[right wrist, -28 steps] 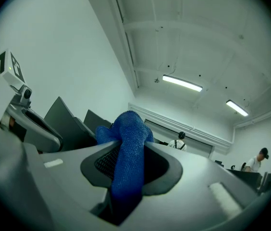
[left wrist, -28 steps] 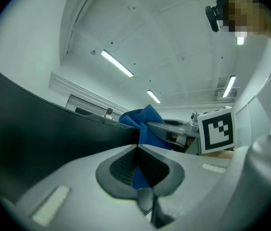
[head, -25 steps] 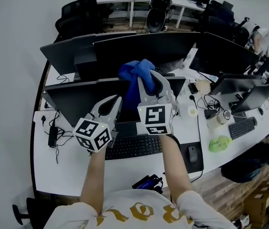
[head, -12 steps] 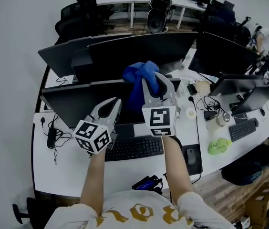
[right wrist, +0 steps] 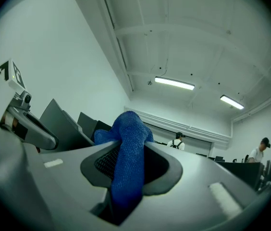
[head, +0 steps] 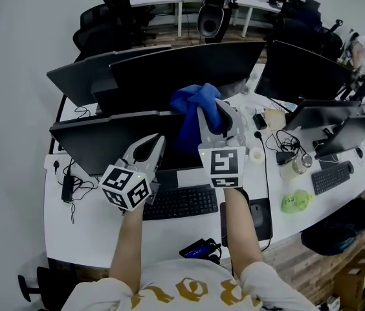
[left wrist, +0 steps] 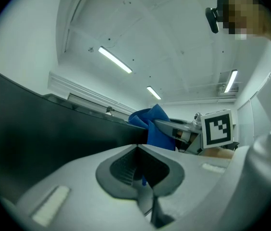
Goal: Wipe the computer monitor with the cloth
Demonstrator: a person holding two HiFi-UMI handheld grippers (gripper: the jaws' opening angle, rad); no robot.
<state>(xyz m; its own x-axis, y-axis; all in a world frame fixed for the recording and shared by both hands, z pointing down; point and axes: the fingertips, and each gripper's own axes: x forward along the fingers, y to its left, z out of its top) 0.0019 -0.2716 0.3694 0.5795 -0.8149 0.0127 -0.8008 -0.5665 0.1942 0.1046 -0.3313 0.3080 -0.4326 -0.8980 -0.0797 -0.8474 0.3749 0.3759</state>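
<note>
Right gripper (head: 213,114): my fingers pinch the blue cloth (head: 192,105), bunched above the tips | cloth: up at the near monitor (head: 98,144) top edge, contact unclear | left gripper (head: 149,149): my fingers pressed together, nothing between, low before the screen, above the keyboard (head: 182,201)

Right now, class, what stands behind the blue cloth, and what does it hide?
Behind the blue cloth, clamped in the right tool, stands a second dark monitor. The cloth hides part of the near monitor, at its top edge, and the gap beyond.
</note>
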